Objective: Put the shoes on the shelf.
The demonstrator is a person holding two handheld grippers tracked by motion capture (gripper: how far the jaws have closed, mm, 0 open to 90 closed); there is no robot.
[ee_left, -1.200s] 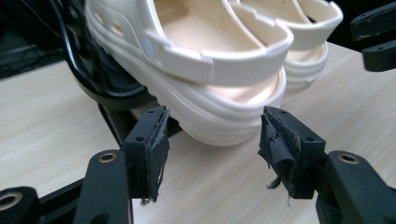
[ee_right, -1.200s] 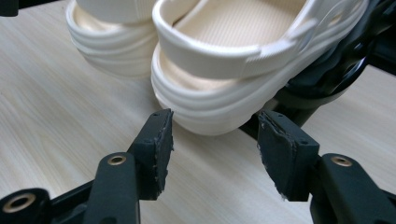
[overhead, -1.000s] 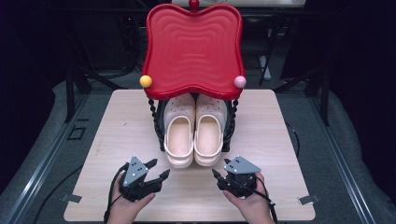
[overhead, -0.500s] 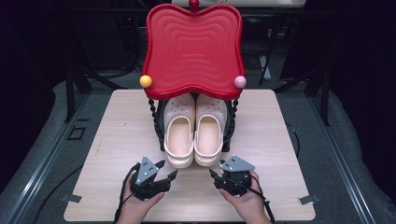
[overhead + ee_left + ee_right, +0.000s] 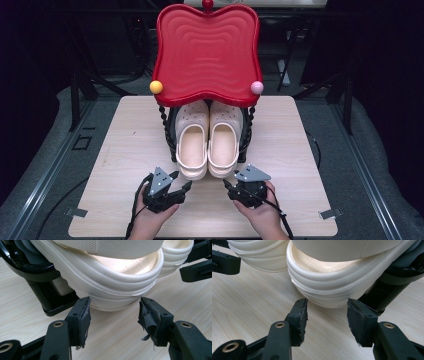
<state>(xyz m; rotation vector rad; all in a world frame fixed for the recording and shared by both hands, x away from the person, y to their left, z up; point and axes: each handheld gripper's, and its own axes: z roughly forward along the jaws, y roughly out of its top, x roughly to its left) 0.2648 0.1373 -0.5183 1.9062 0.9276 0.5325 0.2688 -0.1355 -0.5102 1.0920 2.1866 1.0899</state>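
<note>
Both my claws have edged forward across the tabletop (image 5: 125, 145) since a second ago, closing on the heels of the cream clogs. My left claw (image 5: 113, 315) stands spread before the left clog (image 5: 192, 145), touching nothing; my right claw (image 5: 327, 315), its jaws just narrowing yet still apart, faces the right clog (image 5: 223, 142). The smooth, ribbed foam pair sits heels outward in the black rack (image 5: 169, 135) under a red tray (image 5: 207, 50). Best to centre each heel rim between the pads before squeezing.

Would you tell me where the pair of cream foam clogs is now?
In the high view, the pair of cream foam clogs sits mid-table on a black rack, beneath the red tray.
</note>
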